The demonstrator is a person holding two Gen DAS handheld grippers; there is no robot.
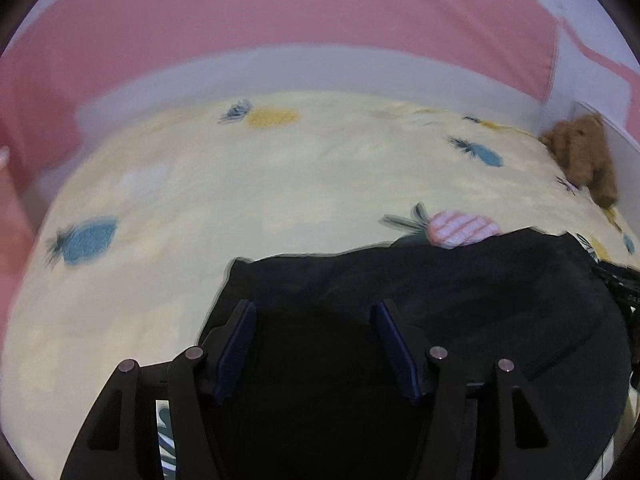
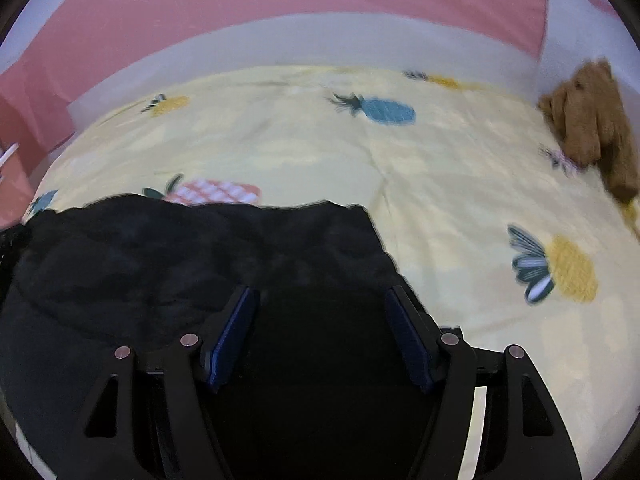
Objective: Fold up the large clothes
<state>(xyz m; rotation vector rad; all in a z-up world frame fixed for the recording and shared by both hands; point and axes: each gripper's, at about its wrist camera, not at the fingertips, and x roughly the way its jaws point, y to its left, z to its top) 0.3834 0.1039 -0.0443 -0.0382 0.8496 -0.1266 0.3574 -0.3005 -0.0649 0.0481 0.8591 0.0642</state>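
Black garment (image 1: 420, 300) lies on the pineapple-print bed cover (image 1: 180, 184), toward the near edge, its near part hidden behind both tools. Left gripper (image 1: 314, 322) over the garment's left corner, right gripper (image 2: 320, 312) over its right corner: jaws apart on each, nothing visibly pinched, cloth contact indistinct against black. Brown plush toy (image 2: 588, 120) at far right edge, blurred.

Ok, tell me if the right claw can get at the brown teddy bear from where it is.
Probably yes: the right claw is open, and only bare pineapple-print sheet lies between it and the teddy bear.
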